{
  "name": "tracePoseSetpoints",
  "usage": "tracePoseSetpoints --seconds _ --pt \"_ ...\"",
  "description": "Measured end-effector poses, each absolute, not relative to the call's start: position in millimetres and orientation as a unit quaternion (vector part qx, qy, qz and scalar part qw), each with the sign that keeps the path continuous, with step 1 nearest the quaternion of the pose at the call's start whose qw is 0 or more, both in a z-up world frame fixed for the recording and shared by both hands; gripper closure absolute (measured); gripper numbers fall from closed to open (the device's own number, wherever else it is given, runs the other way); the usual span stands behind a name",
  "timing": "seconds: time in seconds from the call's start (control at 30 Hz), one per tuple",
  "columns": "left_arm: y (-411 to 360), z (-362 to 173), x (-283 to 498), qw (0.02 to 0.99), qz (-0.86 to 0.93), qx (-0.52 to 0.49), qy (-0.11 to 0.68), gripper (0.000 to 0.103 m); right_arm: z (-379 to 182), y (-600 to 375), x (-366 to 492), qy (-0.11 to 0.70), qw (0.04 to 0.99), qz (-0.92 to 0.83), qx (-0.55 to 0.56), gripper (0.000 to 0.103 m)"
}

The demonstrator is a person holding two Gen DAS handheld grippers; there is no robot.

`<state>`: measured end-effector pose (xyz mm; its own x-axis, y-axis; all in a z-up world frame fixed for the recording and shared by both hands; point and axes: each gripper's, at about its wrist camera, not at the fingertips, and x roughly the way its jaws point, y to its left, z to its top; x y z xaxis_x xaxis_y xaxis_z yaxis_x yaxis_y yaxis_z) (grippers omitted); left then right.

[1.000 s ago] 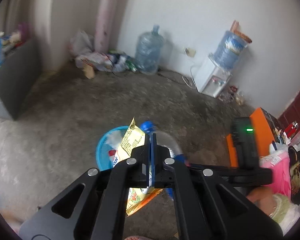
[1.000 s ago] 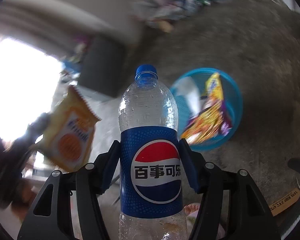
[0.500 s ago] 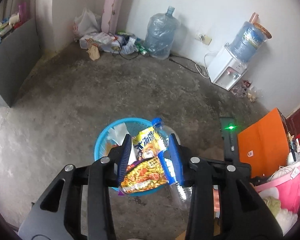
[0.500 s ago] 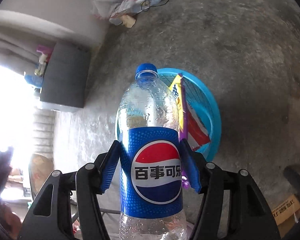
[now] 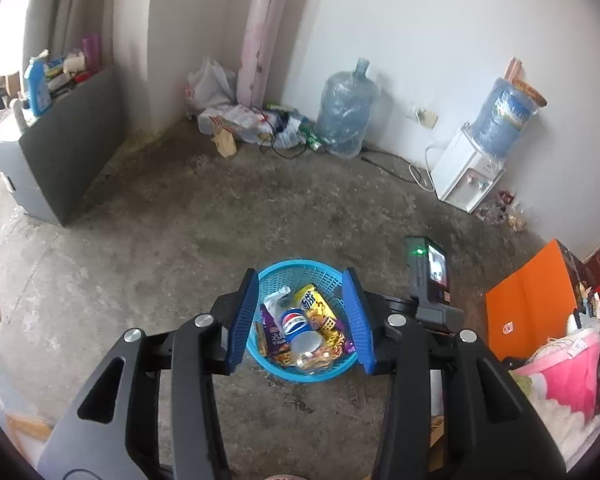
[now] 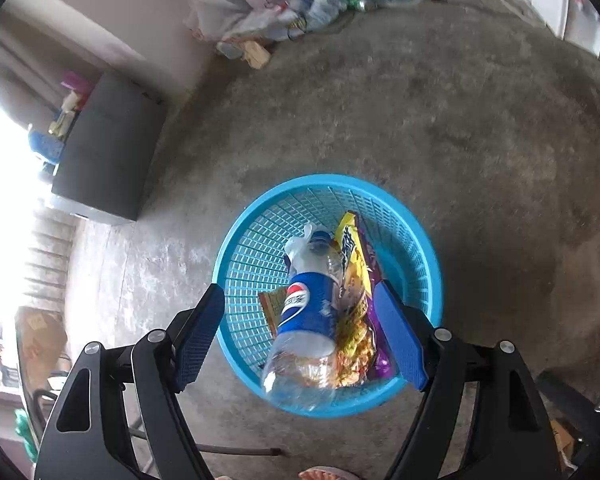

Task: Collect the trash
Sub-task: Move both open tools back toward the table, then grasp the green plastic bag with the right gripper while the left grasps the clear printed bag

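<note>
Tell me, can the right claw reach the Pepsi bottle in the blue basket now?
Probably yes. The right claw is open above the basket, and the Pepsi bottle lies uncovered on top of the wrappers.

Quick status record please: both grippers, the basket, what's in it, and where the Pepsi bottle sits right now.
left gripper: open, empty, above basket
right gripper: open, empty, above basket
basket: blue plastic mesh, on concrete floor
Pepsi bottle: inside basket, lying tilted, cap toward far side
yellow snack wrapper: in basket beside bottle
purple wrapper: in basket, under yellow one
</note>
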<state>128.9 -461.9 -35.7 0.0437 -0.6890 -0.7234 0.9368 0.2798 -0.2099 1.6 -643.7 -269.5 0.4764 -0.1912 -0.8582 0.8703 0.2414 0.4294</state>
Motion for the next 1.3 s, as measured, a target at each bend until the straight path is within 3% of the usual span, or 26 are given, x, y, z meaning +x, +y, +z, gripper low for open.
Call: tracePoseSetpoints --seconds 0.27,0.67,1.0,1.3 --pt "-389 6 129 0.740 -0.552 0.139 0.359 0.050 -210 -571 -24 0.314 0.749 -0.387 0.437 0.028" --pt "-196 49 126 0.824 -0.460 0.067 0.323 0.044 -82 -435 16 0.272 0.869 -0.237 0.338 0.023" --pt "49 79 135 0.939 -0.223 -0.030 0.262 0.037 -16 -337 131 0.303 0.916 -0.041 0.261 0.023" --pt "144 36 189 0.931 -0.135 -0.152 0.302 0.037 -16 -267 255 0.364 0.896 0.062 0.247 0.023"
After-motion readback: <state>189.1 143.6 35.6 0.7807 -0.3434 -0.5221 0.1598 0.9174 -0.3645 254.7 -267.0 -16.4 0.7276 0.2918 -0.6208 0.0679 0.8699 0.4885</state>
